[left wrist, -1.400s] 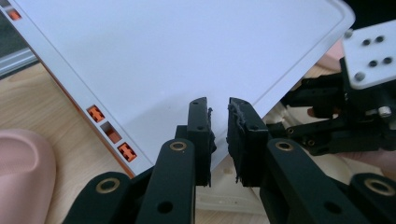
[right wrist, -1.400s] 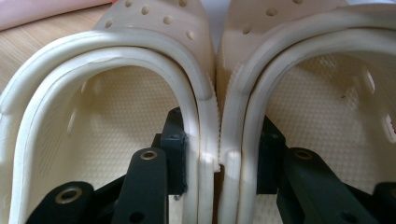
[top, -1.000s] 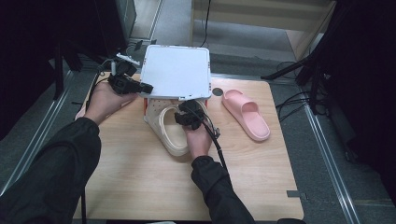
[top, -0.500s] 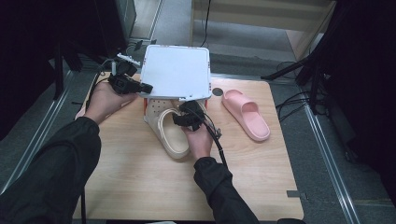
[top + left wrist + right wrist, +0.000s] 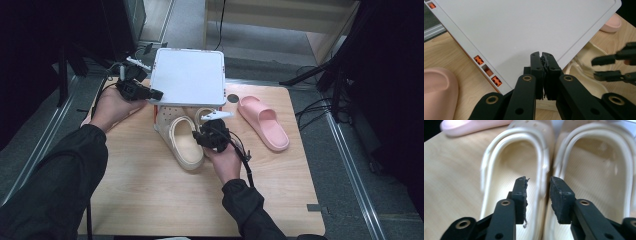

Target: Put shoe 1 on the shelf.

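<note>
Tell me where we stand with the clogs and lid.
Done: left claw is shut on a corner of the white lid, holding it raised. In hand: right claw has just been closing around the cream clogs at their adjoining rims, not yet pinching. Left: gripping and moving the pair; pink slipper lies untouched.

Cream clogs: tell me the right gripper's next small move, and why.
Probably ease the right gripper forward and close on the two touching side walls of the cream clogs. Its jaws have just been closing but stand apart, short of those walls, pressing nothing, while the left gripper, shut on the white lid, holds it raised above the clogs' toes.
</note>
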Motion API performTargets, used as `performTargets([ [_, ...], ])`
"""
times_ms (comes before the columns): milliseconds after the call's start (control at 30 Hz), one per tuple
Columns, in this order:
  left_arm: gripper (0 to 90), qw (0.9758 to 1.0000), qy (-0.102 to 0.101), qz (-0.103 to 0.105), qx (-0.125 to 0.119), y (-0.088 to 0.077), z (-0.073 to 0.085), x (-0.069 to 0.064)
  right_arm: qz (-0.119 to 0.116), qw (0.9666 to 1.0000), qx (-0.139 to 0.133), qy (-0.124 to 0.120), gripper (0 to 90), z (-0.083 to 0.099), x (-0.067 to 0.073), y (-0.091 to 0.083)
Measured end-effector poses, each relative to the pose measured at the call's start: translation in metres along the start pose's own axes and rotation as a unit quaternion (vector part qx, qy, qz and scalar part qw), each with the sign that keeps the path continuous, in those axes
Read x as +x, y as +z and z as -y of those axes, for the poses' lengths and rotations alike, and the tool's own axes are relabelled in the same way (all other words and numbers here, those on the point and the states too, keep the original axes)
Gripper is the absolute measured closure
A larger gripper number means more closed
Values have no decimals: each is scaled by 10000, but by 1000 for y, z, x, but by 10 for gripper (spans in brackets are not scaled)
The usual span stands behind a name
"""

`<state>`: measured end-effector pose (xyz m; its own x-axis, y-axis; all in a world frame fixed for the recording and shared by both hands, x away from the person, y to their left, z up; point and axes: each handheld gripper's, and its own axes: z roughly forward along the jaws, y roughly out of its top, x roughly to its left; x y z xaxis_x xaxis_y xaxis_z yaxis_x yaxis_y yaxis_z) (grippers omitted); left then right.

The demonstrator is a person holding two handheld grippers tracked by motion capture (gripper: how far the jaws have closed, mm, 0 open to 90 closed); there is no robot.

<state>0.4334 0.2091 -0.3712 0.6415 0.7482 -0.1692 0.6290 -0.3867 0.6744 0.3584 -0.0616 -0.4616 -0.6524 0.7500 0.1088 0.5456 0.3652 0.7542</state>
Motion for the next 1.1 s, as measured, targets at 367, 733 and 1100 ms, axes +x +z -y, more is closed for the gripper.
performTargets([
  [367,888,10000,17,13,23,0,0,1,-354,9992,42,-180,819,38,22,-24],
  [733,890,10000,-5,30,-9,0,0,1,-528,9967,425,-435,875,72,29,-22],
  [1100,894,10000,-5,51,12,1,0,-1,-415,9937,661,-809,900,76,41,-1],
])
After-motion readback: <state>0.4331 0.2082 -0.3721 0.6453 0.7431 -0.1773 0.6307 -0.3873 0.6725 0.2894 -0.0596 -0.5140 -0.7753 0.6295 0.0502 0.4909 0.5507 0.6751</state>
